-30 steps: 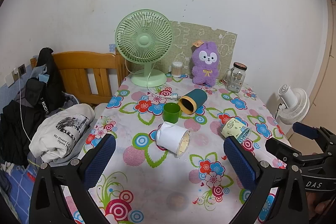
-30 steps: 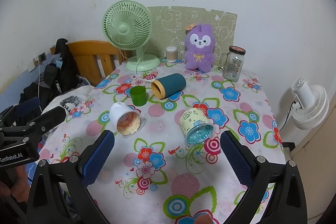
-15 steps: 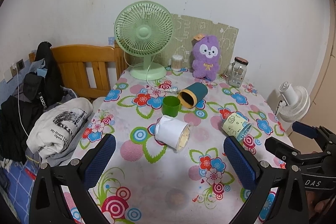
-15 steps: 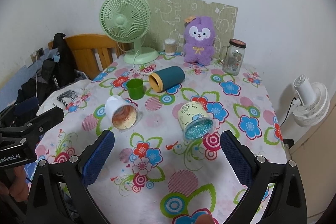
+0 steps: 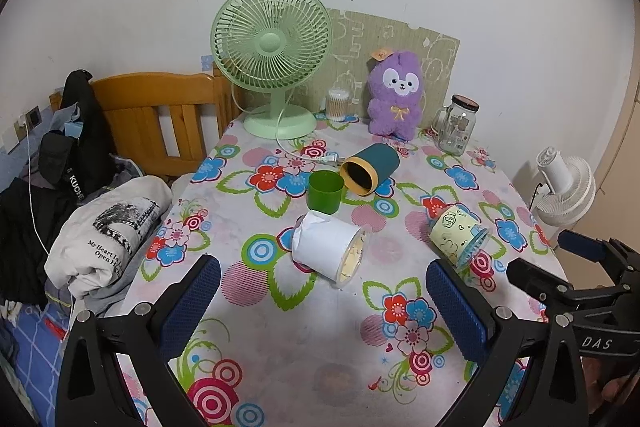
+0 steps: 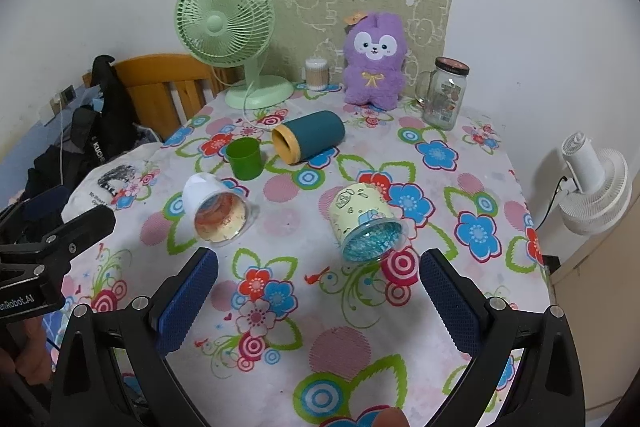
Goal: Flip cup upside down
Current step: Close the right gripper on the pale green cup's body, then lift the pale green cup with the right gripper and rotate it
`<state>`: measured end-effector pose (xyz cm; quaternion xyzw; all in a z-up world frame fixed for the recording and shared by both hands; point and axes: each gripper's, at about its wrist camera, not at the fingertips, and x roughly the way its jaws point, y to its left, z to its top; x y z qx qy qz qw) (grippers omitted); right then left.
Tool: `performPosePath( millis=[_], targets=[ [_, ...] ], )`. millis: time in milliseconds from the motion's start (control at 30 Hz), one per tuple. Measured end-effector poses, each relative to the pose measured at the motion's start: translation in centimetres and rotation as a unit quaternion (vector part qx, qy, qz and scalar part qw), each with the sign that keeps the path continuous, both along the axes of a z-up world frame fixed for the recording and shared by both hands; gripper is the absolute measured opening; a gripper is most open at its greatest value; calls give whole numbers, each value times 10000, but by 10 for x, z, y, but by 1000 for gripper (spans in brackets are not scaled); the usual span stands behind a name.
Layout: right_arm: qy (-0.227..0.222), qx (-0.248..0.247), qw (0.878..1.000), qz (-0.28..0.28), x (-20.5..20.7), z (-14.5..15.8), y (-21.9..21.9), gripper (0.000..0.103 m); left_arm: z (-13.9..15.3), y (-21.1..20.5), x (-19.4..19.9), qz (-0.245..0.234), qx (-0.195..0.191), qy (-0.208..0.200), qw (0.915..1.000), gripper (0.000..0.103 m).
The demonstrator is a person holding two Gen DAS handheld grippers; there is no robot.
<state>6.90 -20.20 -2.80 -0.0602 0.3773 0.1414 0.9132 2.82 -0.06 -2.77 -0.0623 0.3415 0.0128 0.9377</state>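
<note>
Several cups sit on the flowered tablecloth (image 5: pixel 280 367). A white cup (image 5: pixel 326 247) lies on its side; it also shows in the right wrist view (image 6: pixel 214 209). A yellow cartoon cup (image 5: pixel 458 235) lies on its side, mouth toward me (image 6: pixel 366 223). A dark teal cup with a yellow rim (image 5: pixel 370 169) lies on its side (image 6: pixel 308 137). A small green cup (image 5: pixel 325 191) stands upright (image 6: pixel 243 159). My left gripper (image 5: pixel 320 311) is open and empty, short of the white cup. My right gripper (image 6: pixel 318 305) is open and empty, short of the yellow cup.
A green fan (image 5: pixel 272 59), a purple plush (image 5: pixel 394 95), a cotton swab box (image 5: pixel 338 105) and a glass jar (image 5: pixel 456 125) stand along the table's back. A wooden bed frame (image 5: pixel 156 111) with clothes (image 5: pixel 104 227) is left. A white fan (image 5: pixel 564 187) stands on the right.
Both grippers have moved forward toward the cups, which now look closer and larger. Both stay open. No cup has moved.
</note>
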Motion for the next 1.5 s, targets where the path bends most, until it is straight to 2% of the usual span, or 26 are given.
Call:
performPosePath(
  millis=[233, 467, 633, 767, 967, 1067, 1133, 1300, 1500],
  targets=[
    [209, -101, 9997, -49, 29, -10, -5, 102, -17, -5, 17, -105, 17, 279, 9996, 103],
    [765, -512, 9956, -192, 82, -40, -10, 102, -37, -16, 38, -274, 139, 630, 9975, 103],
    [1044, -696, 9921, 74, 115, -58, -7, 102, -54, -24, 50, -326, 247, 882, 9953, 103],
    [1454, -816, 9857, 224, 142, -79, -4, 102, -67, -25, 55, -323, 220, 1043, 9938, 103],
    [1751, -896, 9798, 357, 163, -97, -2, 101, -77, -23, 53, -238, 164, 1182, 9926, 103],
    [1999, -1013, 9734, 472, 169, -109, 2, 93, -79, -20, 50, -214, 118, 1234, 9921, 103],
    [2169, -996, 9700, 471, 171, -116, 2, 73, -80, -19, 47, -199, 97, 1245, 9920, 103],
    [2025, -930, 9743, 345, 160, -109, -2, 72, -80, -15, 40, -151, 50, 1251, 9920, 103],
    [1770, -602, 9810, 508, 119, -81, 4, 72, -73, -5, 26, -82, -82, 1177, 9930, 103]
  ],
)
